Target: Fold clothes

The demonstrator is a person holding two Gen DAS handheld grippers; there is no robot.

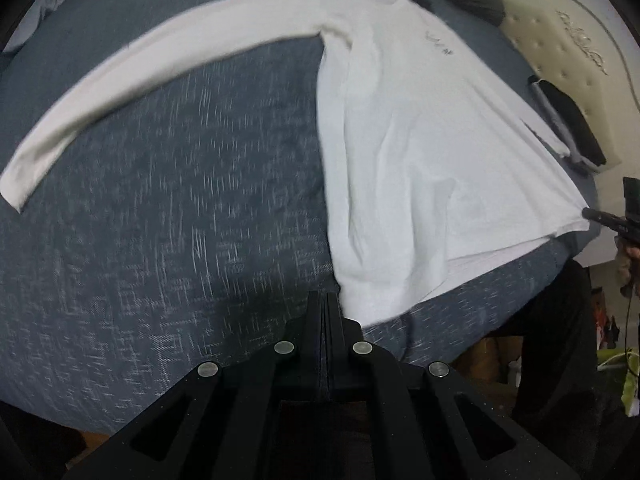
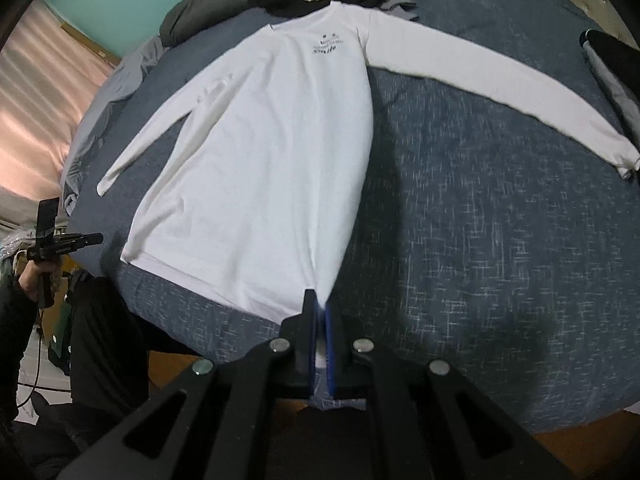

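While pinching shirt (image 2: 256,152), hand-held gripper (image 2: 320,312) closed.

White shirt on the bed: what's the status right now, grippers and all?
Right gripper shut on white shirt hem. Left gripper shut, empty, off to the side. Shirt flat on bed, sleeves out. Nothing on the shirt.
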